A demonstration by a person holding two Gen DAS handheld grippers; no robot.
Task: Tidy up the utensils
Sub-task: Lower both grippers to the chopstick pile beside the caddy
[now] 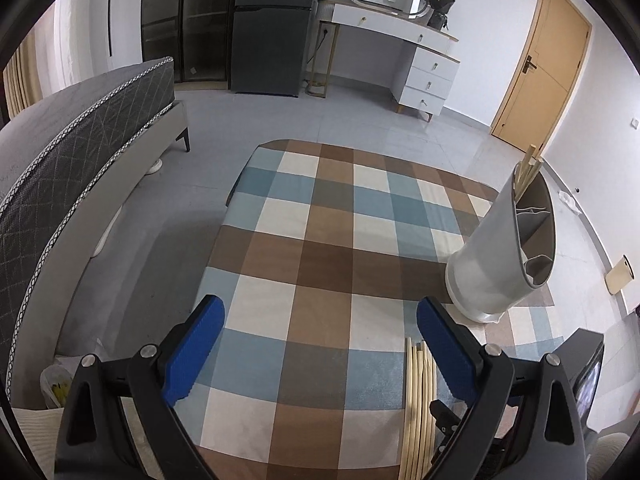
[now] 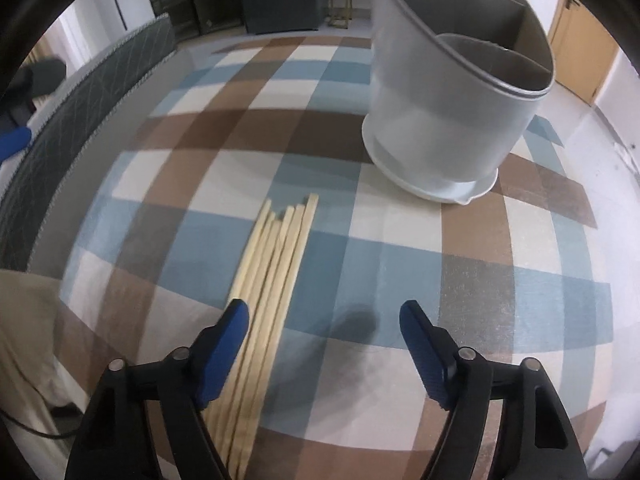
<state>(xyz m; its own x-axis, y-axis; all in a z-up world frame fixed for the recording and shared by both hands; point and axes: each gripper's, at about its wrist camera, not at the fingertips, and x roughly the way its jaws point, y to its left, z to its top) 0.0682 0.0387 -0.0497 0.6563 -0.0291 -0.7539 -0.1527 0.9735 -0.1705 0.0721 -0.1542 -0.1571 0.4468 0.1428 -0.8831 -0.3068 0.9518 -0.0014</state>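
A checked cloth in blue, brown and cream is spread over the surface. Near its right edge a grey holder with inner dividers is stood upright on a white saucer; a few wooden sticks are seen in its far compartment. A bundle of chopsticks is laid flat on the cloth, near the holder. The left tongs are held apart and empty. The right tongs are likewise apart, with the chopsticks passing just beside the left finger.
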